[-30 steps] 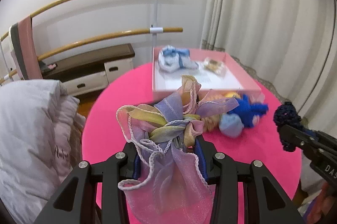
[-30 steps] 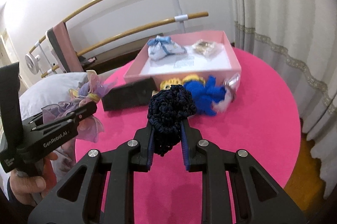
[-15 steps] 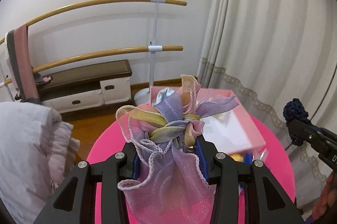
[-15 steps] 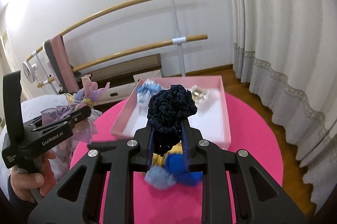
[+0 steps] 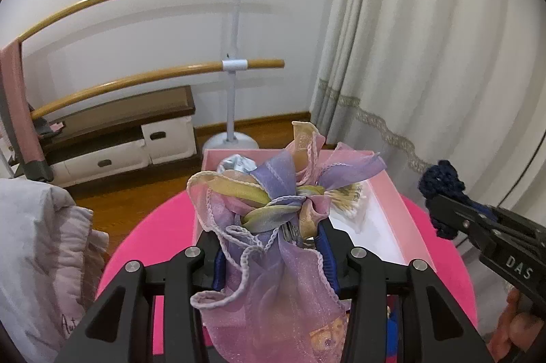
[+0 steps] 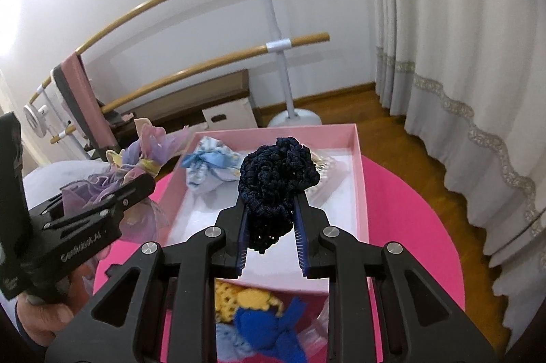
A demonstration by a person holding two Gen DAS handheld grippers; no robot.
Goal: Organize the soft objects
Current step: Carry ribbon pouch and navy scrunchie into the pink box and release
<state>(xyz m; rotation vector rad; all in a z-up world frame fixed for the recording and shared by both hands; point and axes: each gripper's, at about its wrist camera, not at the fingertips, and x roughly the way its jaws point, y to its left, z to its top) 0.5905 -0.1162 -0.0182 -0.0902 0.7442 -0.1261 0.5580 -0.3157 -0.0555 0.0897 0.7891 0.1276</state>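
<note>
Round counter under a bright pink cloth [image 6: 409, 209]: carries everything; largest item.

Shallow pink cardboard box with white floor [image 6: 358, 178]: sits toward the counter's far edge. Already inside: a pale blue-and-white cloth pouch tied with blue ribbon [image 6: 208, 166] at the far left corner, and a small clear packet with pale gold contents [image 5: 351, 195] at the far right. Judged roughly half filled.

Sheer lilac-and-pink organza drawstring bag with yellow-purple ribbon [image 5: 269, 243]: clamped at its gathered neck in the left tool [image 5: 271, 247], jaws partly parted around the fabric; carried above the box's near left corner, not yet set down.

Dark navy crocheted scrunchie [image 6: 276, 178]: pinched in the right tool [image 6: 269, 226], jaws nearly closed on it; hanging over the middle of the box.

Remaining outside, on the cloth just by the box's near wall: royal blue yarn figure [image 6: 269, 335], yellow crocheted piece [image 6: 245, 298], light blue knitted piece [image 6: 228, 342]. Judged still to be gathered.
</note>
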